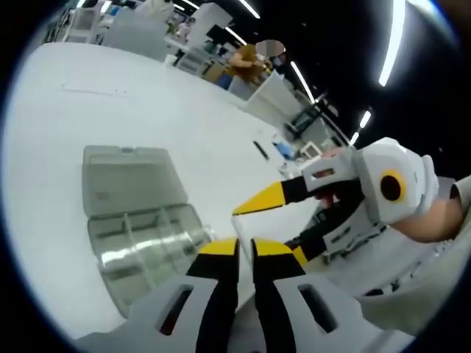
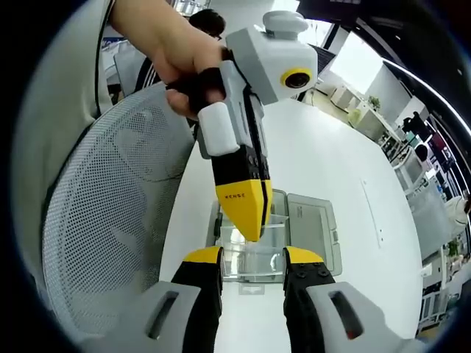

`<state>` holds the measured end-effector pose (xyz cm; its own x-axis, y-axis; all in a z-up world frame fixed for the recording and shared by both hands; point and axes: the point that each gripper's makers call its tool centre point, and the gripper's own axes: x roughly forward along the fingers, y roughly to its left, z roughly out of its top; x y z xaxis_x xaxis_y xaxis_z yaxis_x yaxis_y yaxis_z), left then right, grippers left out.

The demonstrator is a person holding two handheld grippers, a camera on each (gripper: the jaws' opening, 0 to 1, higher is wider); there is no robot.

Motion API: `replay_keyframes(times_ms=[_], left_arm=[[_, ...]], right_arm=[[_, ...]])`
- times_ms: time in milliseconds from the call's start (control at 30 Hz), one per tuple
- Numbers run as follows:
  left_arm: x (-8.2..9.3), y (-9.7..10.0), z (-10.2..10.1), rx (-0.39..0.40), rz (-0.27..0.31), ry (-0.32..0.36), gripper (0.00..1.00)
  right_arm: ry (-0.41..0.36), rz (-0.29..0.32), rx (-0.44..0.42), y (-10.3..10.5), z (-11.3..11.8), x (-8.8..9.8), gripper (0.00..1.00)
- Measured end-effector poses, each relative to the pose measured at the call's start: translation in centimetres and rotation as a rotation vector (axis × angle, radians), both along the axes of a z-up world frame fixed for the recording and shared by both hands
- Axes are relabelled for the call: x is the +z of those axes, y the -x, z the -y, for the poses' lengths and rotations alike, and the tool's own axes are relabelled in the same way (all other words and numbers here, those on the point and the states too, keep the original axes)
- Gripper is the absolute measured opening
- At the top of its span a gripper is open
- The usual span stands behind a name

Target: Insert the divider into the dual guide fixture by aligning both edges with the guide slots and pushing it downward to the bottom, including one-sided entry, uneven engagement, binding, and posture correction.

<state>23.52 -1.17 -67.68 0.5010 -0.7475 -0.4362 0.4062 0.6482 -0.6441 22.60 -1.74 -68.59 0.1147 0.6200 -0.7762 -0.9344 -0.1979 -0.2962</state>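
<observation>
**Both grippers held above the clear case, divider hard to make out**

The left gripper (image 1: 244, 248) is seen with its yellow-tipped jaws nearly closed, nothing visible between them. The right gripper (image 2: 252, 259) is held with jaws apart around a gap; whether a clear divider is pinched there cannot be told. Beyond both grippers lies the clear compartment case (image 1: 143, 235), lid open on the white table (image 1: 110, 95). Its near edge is hidden by the jaws. A mesh chair (image 2: 110, 220) stands beside the table.
</observation>
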Motion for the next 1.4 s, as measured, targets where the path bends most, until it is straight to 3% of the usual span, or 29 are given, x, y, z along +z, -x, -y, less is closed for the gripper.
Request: replay_keyframes(times_ms=[1167, 1400], left_arm=[[-0.27, 0.04, -0.28, 0.042, -0.076, 0.059, 0.0], [-0.32, -0.02, -0.32, 0.044, -0.061, 0.055, 0.0]], right_arm=[[0.002, 0.025, 0.006, -0.02, -0.44, 0.34, 0.29], [-0.003, 0.03, 0.006, -0.05, -0.41, 0.39, 0.3]])
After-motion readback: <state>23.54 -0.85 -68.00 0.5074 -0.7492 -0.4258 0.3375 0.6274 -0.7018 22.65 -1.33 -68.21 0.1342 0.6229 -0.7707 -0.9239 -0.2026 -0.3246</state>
